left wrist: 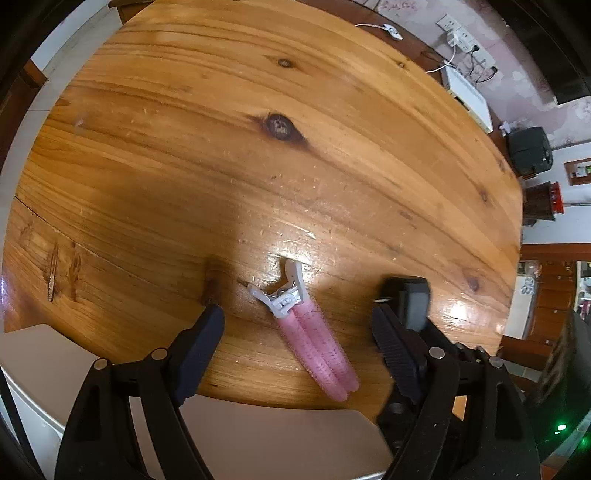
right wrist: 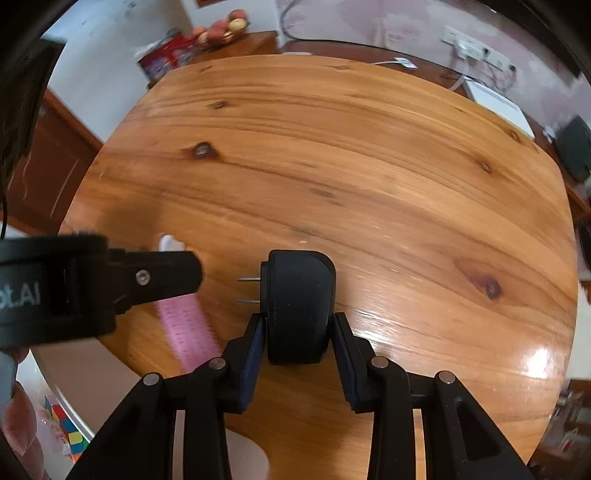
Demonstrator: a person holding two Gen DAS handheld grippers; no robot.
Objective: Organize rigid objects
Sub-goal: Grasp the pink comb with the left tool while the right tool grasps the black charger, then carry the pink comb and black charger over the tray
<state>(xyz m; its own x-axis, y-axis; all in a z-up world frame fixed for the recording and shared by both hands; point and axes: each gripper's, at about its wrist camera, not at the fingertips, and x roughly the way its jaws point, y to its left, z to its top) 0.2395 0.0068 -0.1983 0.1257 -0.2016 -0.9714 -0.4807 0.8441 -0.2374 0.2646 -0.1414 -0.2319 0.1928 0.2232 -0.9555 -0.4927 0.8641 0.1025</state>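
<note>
A pink hair-roller clip (left wrist: 314, 336) with a white clamp end lies flat on the wooden table (left wrist: 258, 147), between the fingers of my left gripper (left wrist: 297, 319), which is open around it without touching. It also shows in the right wrist view (right wrist: 188, 332), partly hidden behind the left gripper (right wrist: 110, 284). A black plug adapter (right wrist: 297, 306) with two metal prongs pointing left sits between the fingers of my right gripper (right wrist: 299, 328), which is shut on it. The adapter also shows in the left wrist view (left wrist: 410, 302).
A white box (left wrist: 469, 96) and cables lie at the table's far right edge, below wall sockets (left wrist: 461, 37). A black device (left wrist: 530, 151) stands past the table. A pale surface (left wrist: 277, 439) lies at the near table edge. Fruit (right wrist: 221, 29) sits on a far cabinet.
</note>
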